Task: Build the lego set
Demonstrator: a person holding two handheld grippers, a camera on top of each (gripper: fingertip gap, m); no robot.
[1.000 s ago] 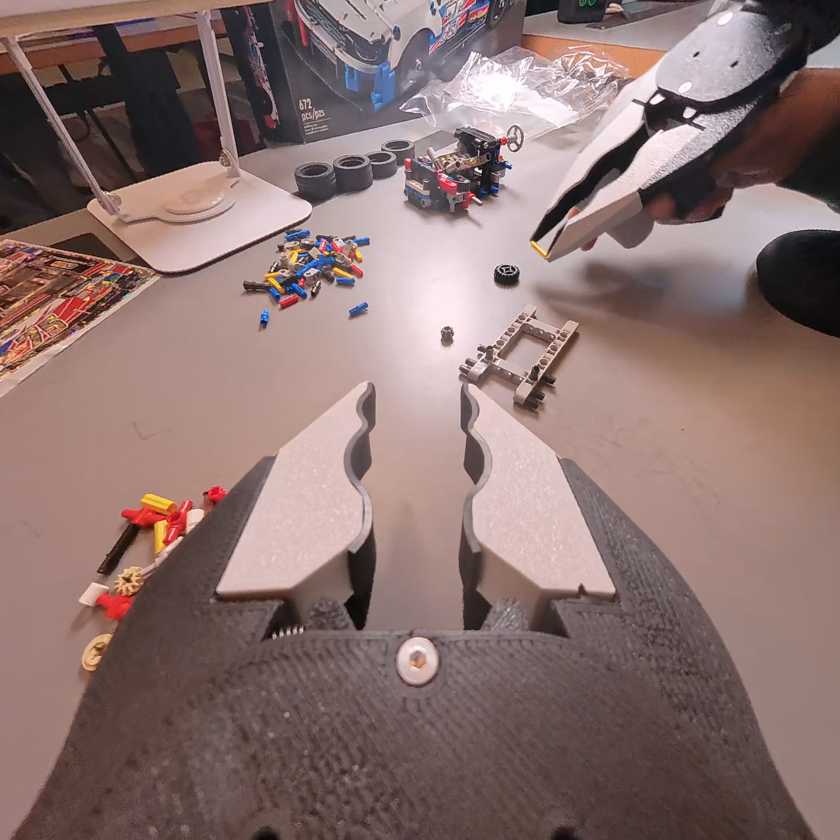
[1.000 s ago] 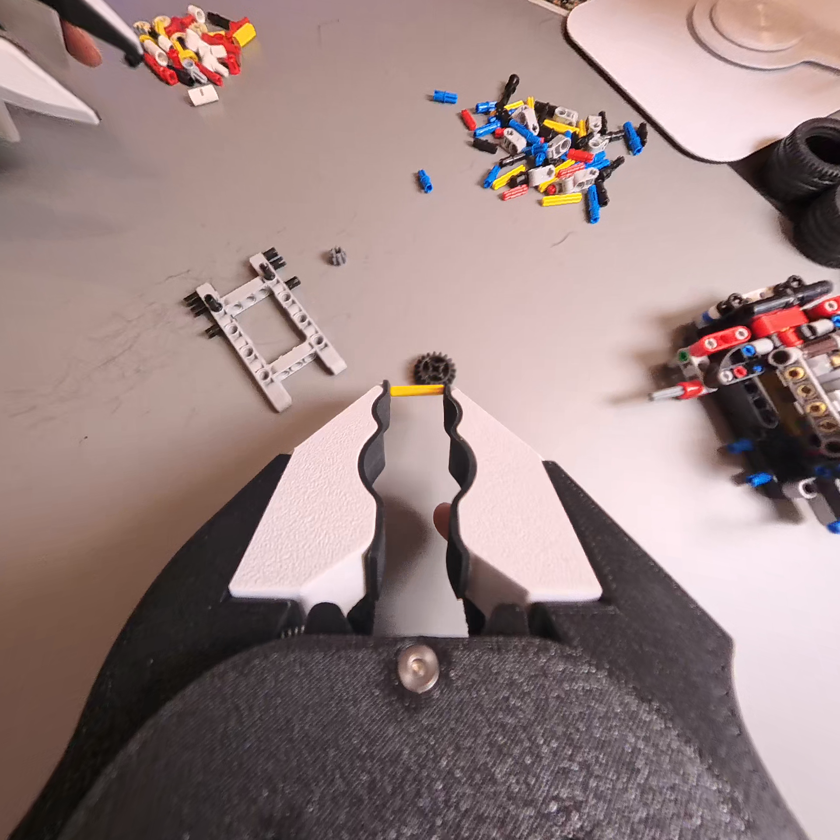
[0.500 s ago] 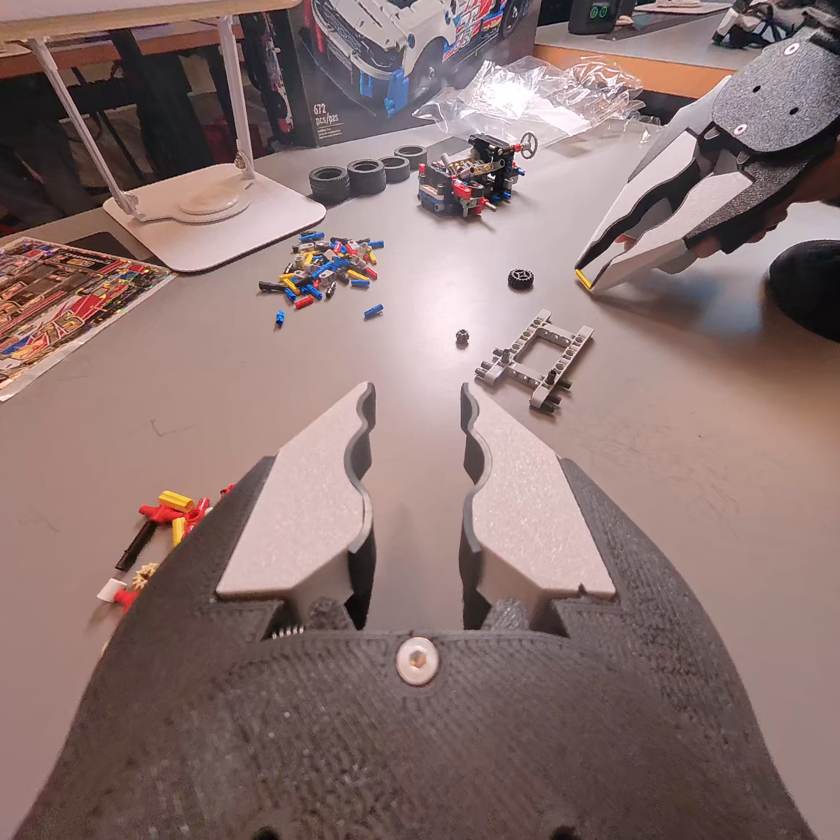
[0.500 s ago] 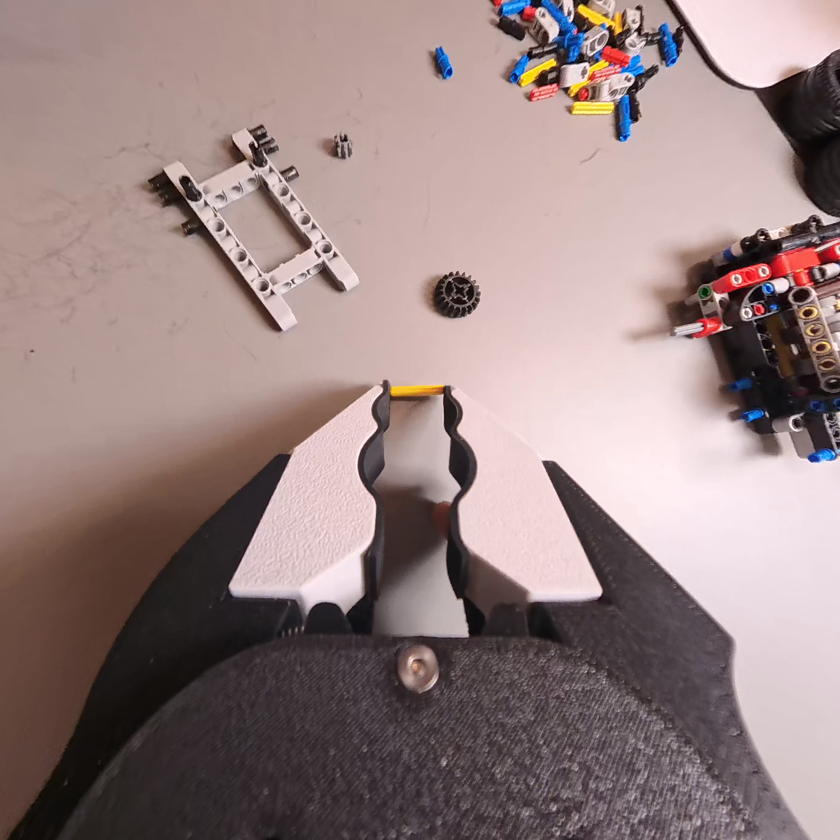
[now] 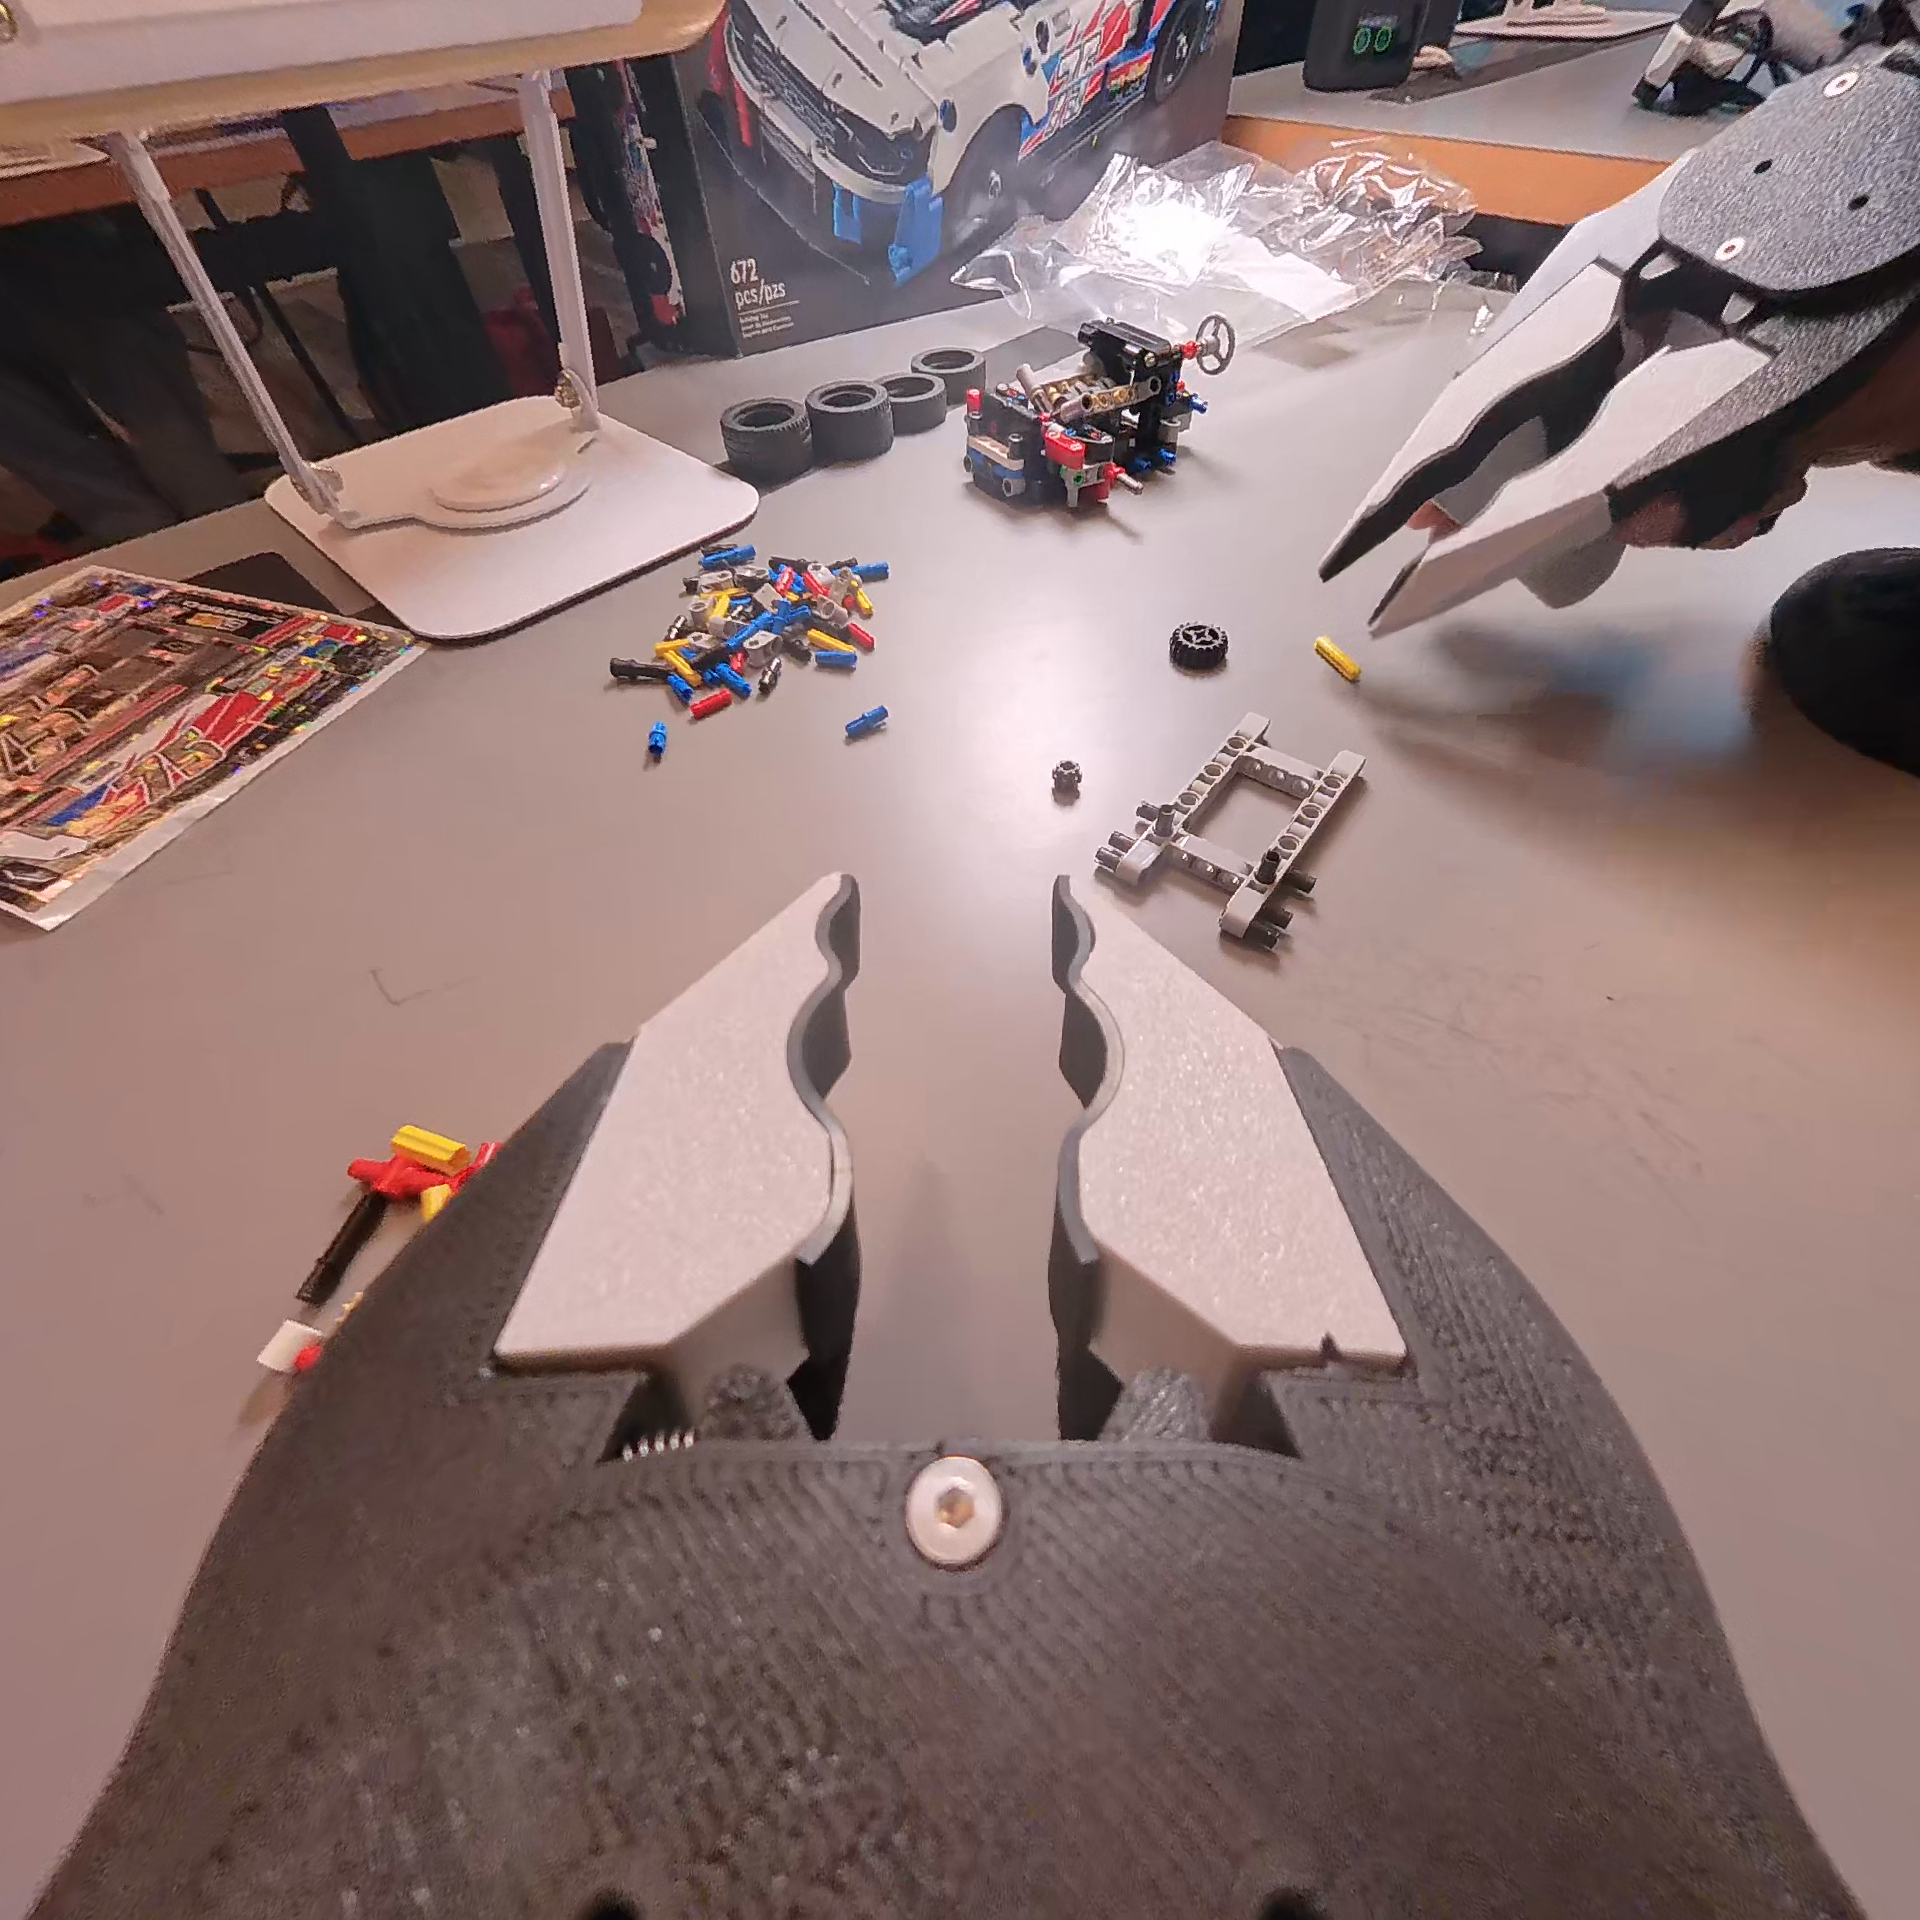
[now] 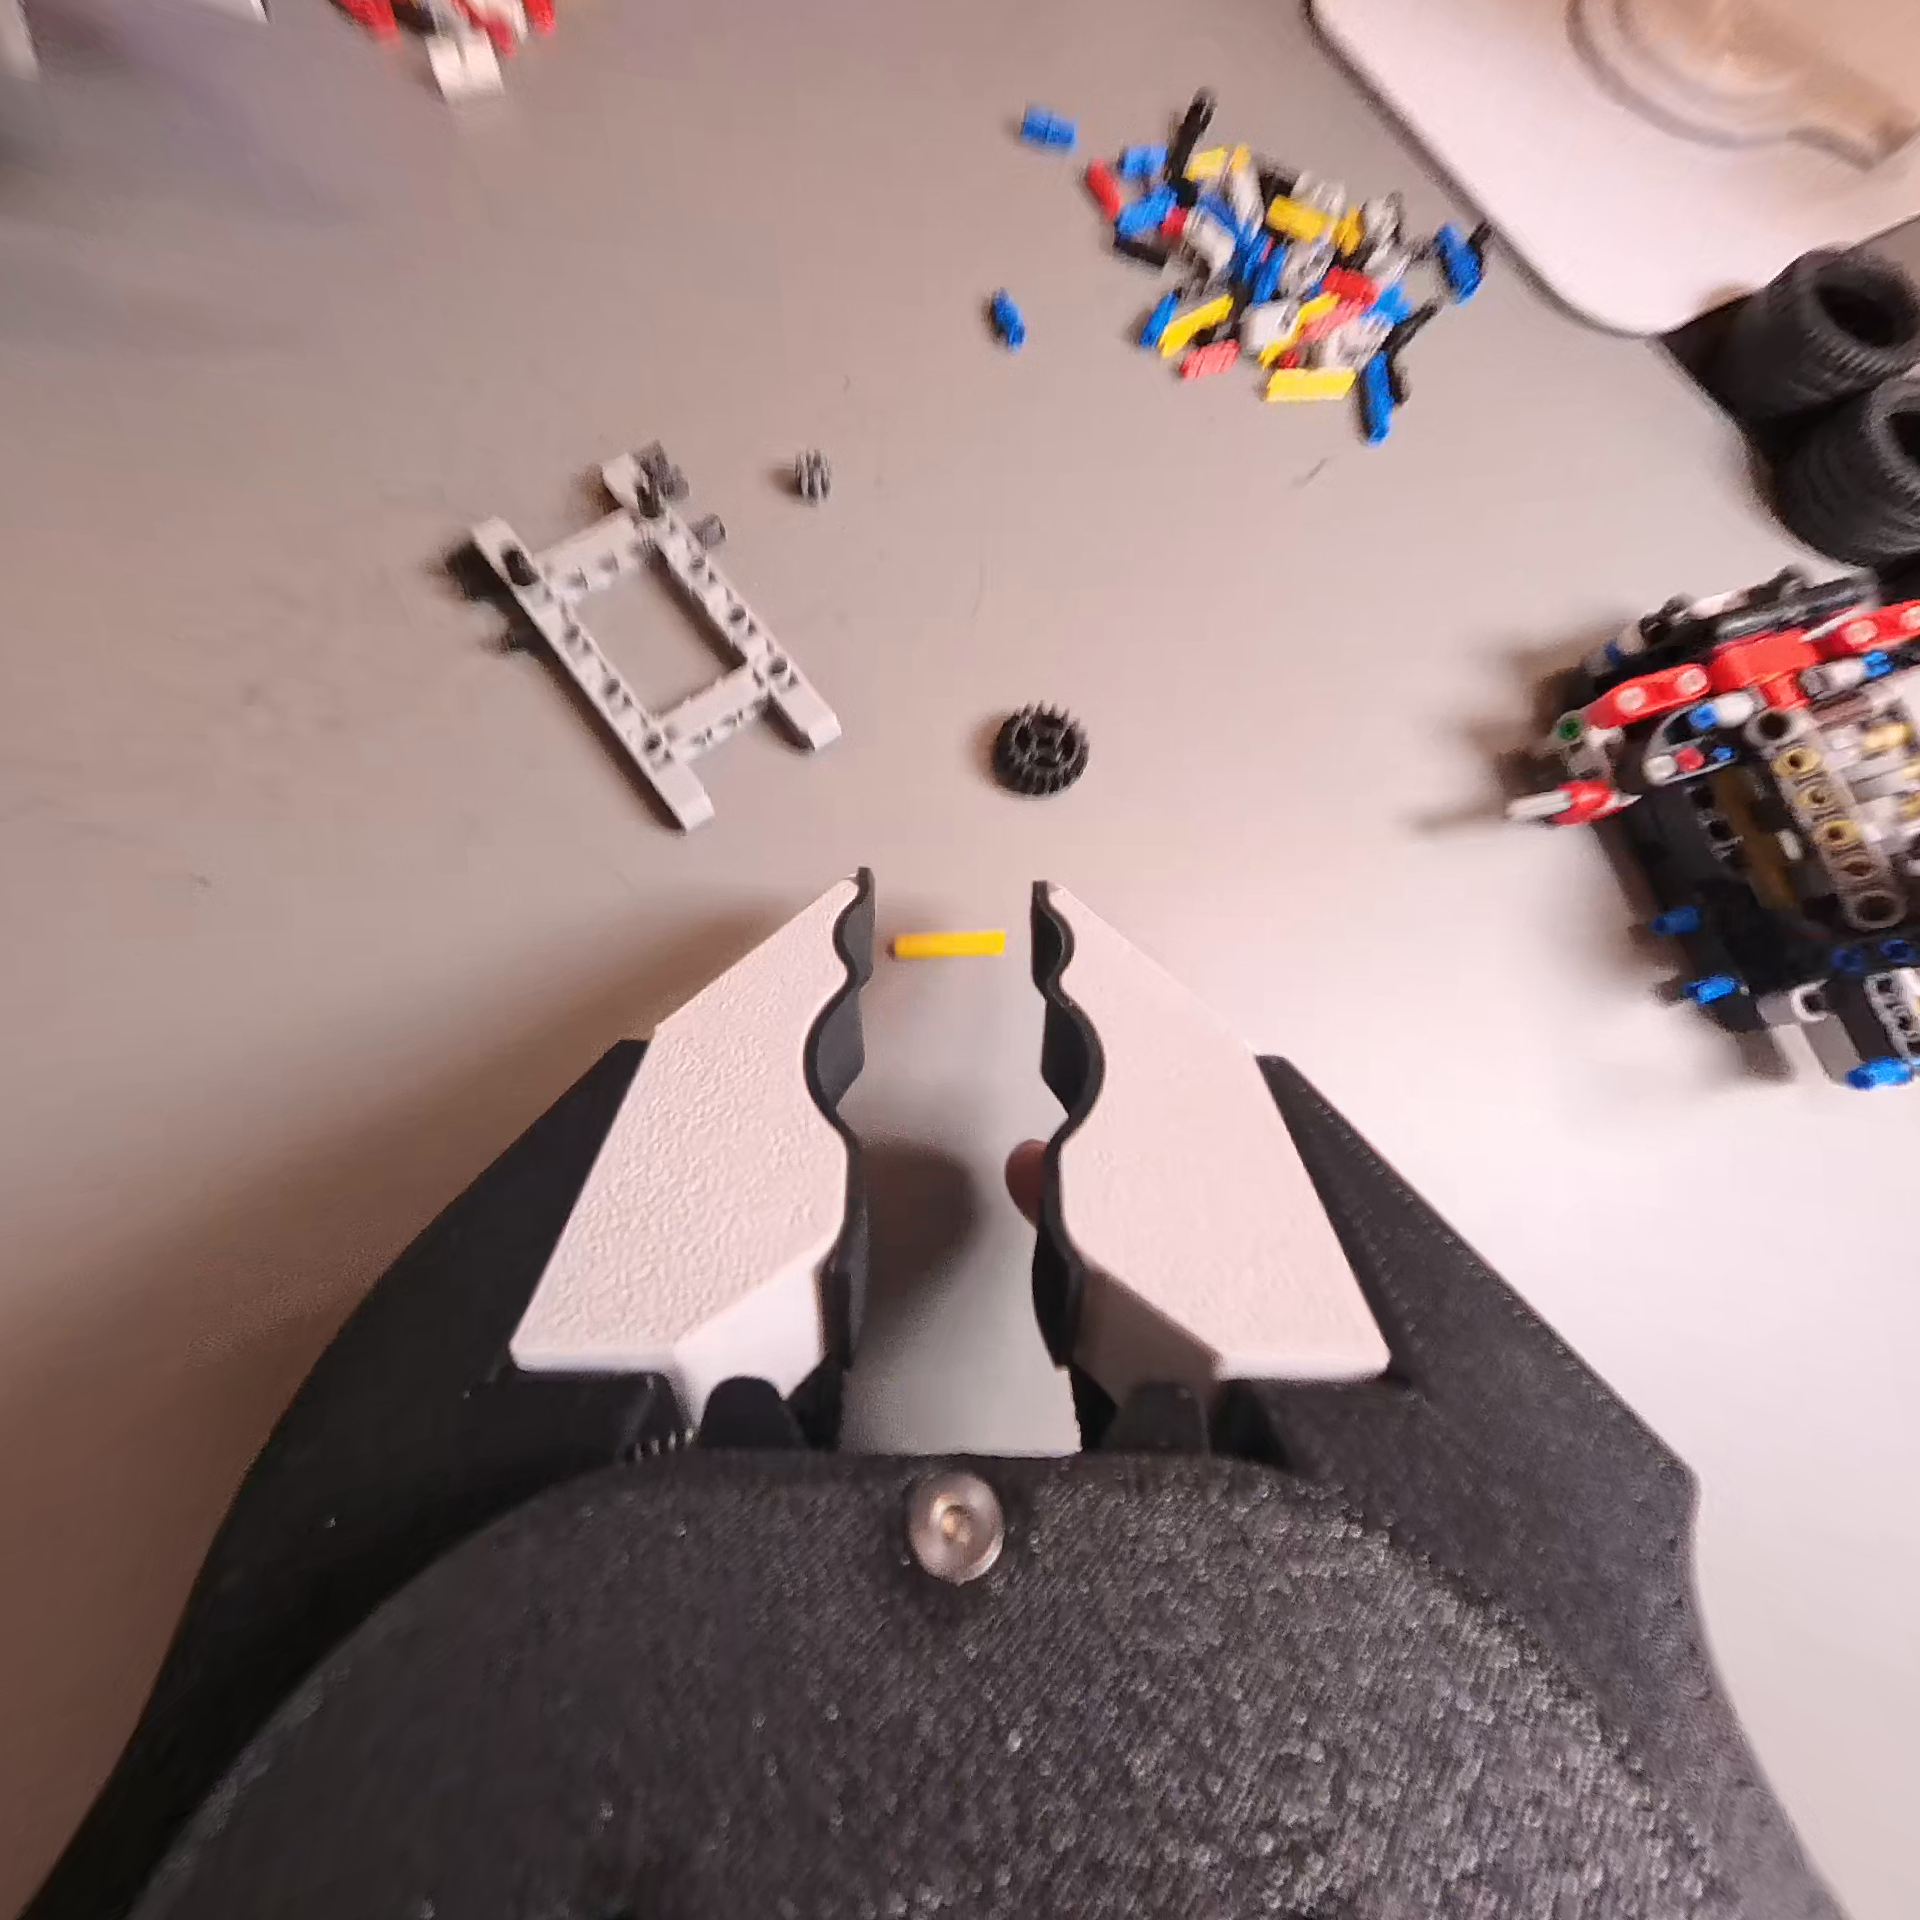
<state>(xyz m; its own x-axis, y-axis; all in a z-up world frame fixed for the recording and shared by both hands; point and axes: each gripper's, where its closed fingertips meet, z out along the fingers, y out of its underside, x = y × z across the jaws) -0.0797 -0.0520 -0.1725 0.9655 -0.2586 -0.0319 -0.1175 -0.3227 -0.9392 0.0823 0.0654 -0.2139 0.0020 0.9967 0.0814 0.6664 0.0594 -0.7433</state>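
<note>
A small yellow axle (image 6: 949, 943) lies loose on the grey table between the tips of my right gripper (image 6: 951, 896), which is open and empty just above it. The axle also shows in the left wrist view (image 5: 1337, 658), below the right gripper (image 5: 1361, 597). A black gear (image 6: 1039, 750) (image 5: 1198, 646) lies just beyond it. A grey frame with black pins (image 6: 649, 634) (image 5: 1236, 826) lies to the left, with a tiny dark gear (image 6: 814, 476) (image 5: 1066, 775) near it. My left gripper (image 5: 954, 904) is open and empty over bare table.
A partly built black and red chassis (image 5: 1081, 426) (image 6: 1766, 790) stands at the back. A pile of small coloured pins (image 5: 764, 634) (image 6: 1288, 281), several black tyres (image 5: 852, 416), a white lamp base (image 5: 509, 509), a sticker sheet (image 5: 135, 717), red and yellow parts (image 5: 405, 1184), the set box (image 5: 935, 156) and a clear bag (image 5: 1226, 239). From my right tips it is roughly 4 cm to the black gear (image 6: 1039, 750); from my left, 20 cm. The left camera catches it too, in the left wrist view (image 5: 1208, 635).
My right gripper opened and let go of the yellow axle, which now lies on the table. The gripper lifted slightly. My left gripper drew back a little, still open.
</note>
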